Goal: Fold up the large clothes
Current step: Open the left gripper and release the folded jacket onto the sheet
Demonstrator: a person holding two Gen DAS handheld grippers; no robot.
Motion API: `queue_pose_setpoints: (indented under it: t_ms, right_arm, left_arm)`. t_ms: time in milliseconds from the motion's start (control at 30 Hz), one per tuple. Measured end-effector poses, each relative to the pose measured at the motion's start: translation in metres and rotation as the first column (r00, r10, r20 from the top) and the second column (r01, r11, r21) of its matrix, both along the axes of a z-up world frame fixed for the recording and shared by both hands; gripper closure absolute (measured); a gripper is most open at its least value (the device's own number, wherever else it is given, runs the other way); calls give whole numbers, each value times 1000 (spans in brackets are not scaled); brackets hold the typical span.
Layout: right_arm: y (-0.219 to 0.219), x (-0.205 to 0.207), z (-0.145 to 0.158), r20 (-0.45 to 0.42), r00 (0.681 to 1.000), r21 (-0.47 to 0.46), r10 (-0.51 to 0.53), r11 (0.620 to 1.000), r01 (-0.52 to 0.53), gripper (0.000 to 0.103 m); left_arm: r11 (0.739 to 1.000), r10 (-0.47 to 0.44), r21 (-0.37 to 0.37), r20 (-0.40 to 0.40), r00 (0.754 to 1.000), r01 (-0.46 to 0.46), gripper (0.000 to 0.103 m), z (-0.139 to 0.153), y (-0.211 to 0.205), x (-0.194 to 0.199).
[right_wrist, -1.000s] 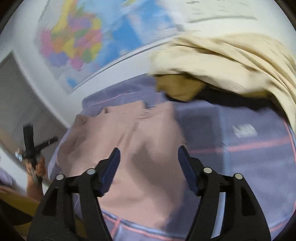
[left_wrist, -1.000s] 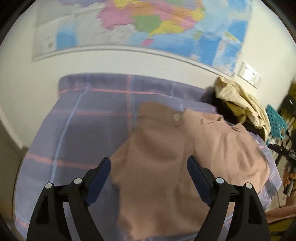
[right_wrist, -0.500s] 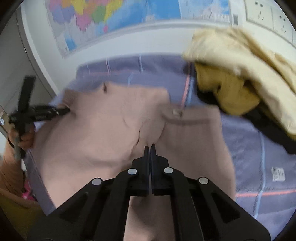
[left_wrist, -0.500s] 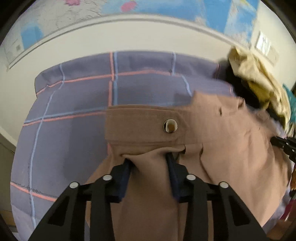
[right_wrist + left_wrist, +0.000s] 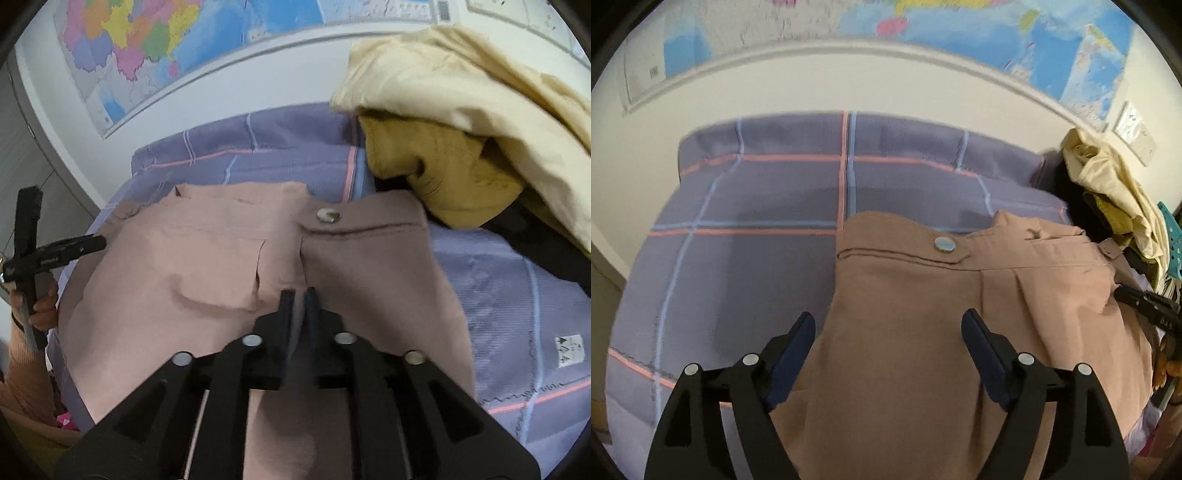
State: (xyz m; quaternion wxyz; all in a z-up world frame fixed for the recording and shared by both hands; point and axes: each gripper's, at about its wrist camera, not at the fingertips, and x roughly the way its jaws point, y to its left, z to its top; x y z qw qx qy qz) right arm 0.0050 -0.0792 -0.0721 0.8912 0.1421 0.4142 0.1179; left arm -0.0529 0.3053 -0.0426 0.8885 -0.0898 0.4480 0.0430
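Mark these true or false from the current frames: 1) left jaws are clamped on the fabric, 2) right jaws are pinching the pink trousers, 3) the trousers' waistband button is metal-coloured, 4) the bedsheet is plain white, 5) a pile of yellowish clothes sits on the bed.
1) False. The left gripper is open, its jaws spread above the pink-brown trousers.
2) True. The right gripper is shut on the trousers.
3) True. The round silver button sits on the waistband.
4) False. The purple checked bedsheet has pink and blue lines.
5) True. The cream and mustard clothes pile lies beside the trousers.
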Motion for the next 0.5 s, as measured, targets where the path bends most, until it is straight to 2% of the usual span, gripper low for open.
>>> queue_pose_setpoints:
  t_ms: [33, 67, 133, 267, 400, 500]
  right_arm:
    - [-1, -3, 3, 11, 1000, 1, 1, 1000, -1, 78]
    - [0, -7, 7, 22, 1000, 3, 3, 1000, -3, 66]
    - [1, -18, 14, 36, 999, 20, 25, 999, -26, 58]
    - [13, -34, 20, 61, 994, 14, 87, 996, -88, 58]
    - [14, -21, 1, 8, 997, -18, 74, 997, -74, 62]
    - [5, -9, -11, -11, 999, 38, 45, 998, -44, 65]
  left_arm:
    - [1000, -9, 17, 13, 1000, 8, 23, 4, -2, -5]
    - [999, -8, 31, 16, 1000, 8, 23, 5, -3, -9]
    - [999, -14, 47, 33, 999, 12, 23, 9, -3, -21]
    - [998, -41, 53, 42, 998, 39, 23, 4, -2, -40]
    - [998, 10, 60, -26, 1000, -9, 26, -19, 7, -36]
    - [998, 50, -25, -46, 998, -51, 26, -30, 23, -36]
